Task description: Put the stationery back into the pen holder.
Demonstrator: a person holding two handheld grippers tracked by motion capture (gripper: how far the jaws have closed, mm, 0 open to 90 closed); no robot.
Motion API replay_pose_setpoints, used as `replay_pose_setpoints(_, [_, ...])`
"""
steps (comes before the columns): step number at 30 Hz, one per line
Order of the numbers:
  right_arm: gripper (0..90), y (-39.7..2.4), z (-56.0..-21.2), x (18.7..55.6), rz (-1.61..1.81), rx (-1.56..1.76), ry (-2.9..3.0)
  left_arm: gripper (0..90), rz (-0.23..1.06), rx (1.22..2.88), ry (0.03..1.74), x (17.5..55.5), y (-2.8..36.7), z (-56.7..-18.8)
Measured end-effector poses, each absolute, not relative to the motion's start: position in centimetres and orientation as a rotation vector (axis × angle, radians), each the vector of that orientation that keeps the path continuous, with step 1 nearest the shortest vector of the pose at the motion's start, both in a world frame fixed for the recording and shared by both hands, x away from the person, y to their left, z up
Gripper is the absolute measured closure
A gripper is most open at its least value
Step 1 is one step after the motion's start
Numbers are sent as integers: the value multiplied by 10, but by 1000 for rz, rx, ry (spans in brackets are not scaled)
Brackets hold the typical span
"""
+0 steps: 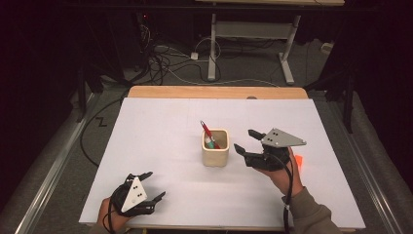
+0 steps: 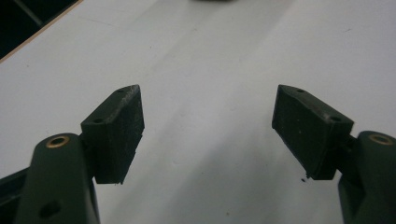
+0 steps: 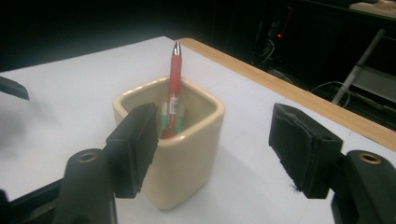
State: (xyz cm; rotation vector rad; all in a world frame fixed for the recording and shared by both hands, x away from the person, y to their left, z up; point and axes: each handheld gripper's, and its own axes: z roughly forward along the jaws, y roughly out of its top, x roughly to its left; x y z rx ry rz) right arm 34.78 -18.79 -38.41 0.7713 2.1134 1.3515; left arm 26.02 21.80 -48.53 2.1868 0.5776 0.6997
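pens in the cup, both grippers spread and empty

the cream cup (image 1: 215, 147) stands upright near the middle of the white table cover (image 1: 160, 146), with a red pen (image 1: 208, 132) leaning out of it toward the far left. a green-and-white pen (image 3: 165, 119) sits lower inside; its lower part is hidden by the cup wall, and in the high view it is only a speck of colour. in the right gripper view one black jaw covers part of the cup's near wall, so that face cannot be read. an orange thing (image 1: 298, 161) lies on the cover behind the right hand, mostly hidden (what it is cannot be told).

the right gripper (image 1: 246, 140) is held just right of the cup, apart from it, pointing toward the cup. its jaws stand wide, nothing pinched between them. the right hand (image 1: 285, 178) grips it from behind, the sleeve cut off at the bottom edge.

the left gripper (image 1: 151, 185) sits at the near left of the cover, well apart from the cup, pointing to the right. its jaws are spread over bare cover in the left gripper view (image 2: 208, 135), holding nothing. the left hand (image 1: 109, 214) is partly cut off by the frame edge.
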Motion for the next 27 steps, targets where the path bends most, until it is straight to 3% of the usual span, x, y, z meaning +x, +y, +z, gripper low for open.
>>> replay_pose_setpoints(27, [274, -235, -396, 314, 1253, 824, 2065, 245, 699, 2185, 574, 260, 218, -485])
